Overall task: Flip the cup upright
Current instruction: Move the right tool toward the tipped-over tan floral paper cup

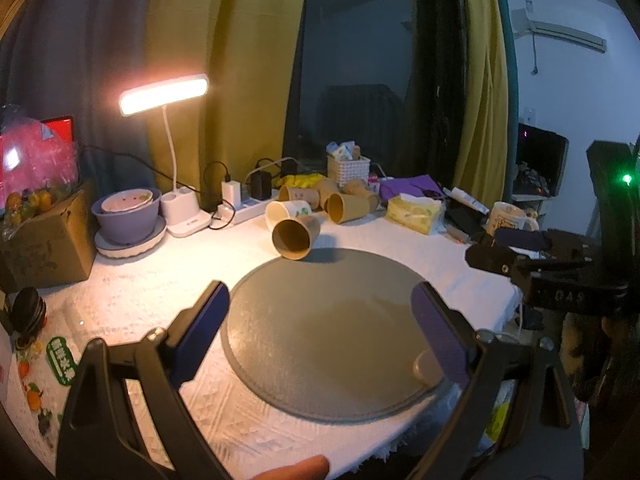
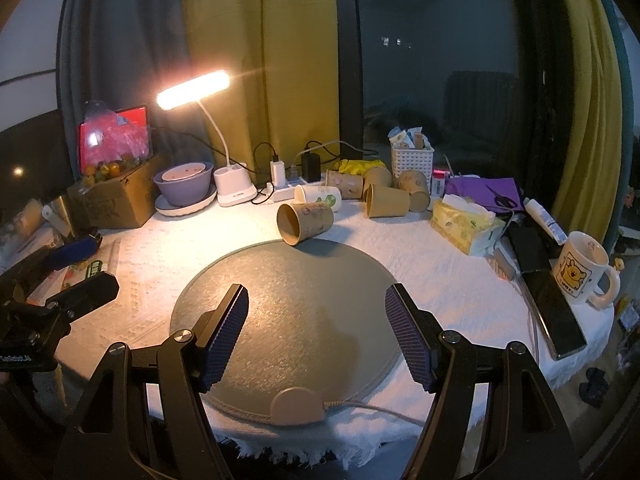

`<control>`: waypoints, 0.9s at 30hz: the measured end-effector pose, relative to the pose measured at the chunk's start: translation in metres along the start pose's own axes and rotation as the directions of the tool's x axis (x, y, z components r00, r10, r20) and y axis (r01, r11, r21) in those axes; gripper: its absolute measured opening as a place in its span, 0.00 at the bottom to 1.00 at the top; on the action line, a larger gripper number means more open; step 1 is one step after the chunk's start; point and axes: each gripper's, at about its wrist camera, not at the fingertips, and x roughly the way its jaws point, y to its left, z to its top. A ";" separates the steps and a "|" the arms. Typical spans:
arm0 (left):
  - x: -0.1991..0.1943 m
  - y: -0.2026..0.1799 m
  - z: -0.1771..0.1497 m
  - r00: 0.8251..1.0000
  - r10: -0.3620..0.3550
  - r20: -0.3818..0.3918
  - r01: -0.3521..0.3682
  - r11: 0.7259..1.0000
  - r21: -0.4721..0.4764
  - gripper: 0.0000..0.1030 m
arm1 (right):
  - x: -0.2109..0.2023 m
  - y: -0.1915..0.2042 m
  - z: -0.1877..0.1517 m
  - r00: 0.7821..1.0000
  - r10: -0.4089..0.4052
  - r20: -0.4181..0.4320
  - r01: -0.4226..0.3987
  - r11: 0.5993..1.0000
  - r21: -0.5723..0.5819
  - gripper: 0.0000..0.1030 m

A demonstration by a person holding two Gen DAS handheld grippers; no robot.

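A brown paper cup [image 1: 295, 237] lies on its side at the far rim of a round grey mat [image 1: 332, 332], its mouth facing me; it also shows in the right wrist view [image 2: 305, 223], by the mat [image 2: 288, 312]. More paper cups [image 2: 386, 196] lie tipped behind it. My left gripper [image 1: 320, 320] is open and empty above the mat's near half. My right gripper [image 2: 316, 328] is open and empty above the mat too. Each gripper shows at the edge of the other's view.
A lit desk lamp [image 2: 194, 90], a purple bowl [image 2: 184, 184], a power strip [image 2: 292, 190], a white basket [image 2: 412, 160], a tissue pack [image 2: 464, 222], a phone [image 2: 556, 316] and a mug [image 2: 580, 268] crowd the table's back and right. A cardboard box [image 2: 116, 200] stands at the left.
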 end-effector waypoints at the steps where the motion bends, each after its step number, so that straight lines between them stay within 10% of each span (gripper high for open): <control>1: 0.004 0.000 0.000 1.000 0.000 -0.005 0.000 1.000 0.004 0.91 | 0.002 -0.002 0.000 1.000 -0.001 -0.001 0.001 1.000 -0.002 0.72; 27: 0.170 0.031 0.041 0.981 -0.041 -0.188 0.035 0.999 -0.037 0.91 | 0.124 -0.064 0.044 0.992 -0.003 -0.123 0.004 1.000 0.012 0.72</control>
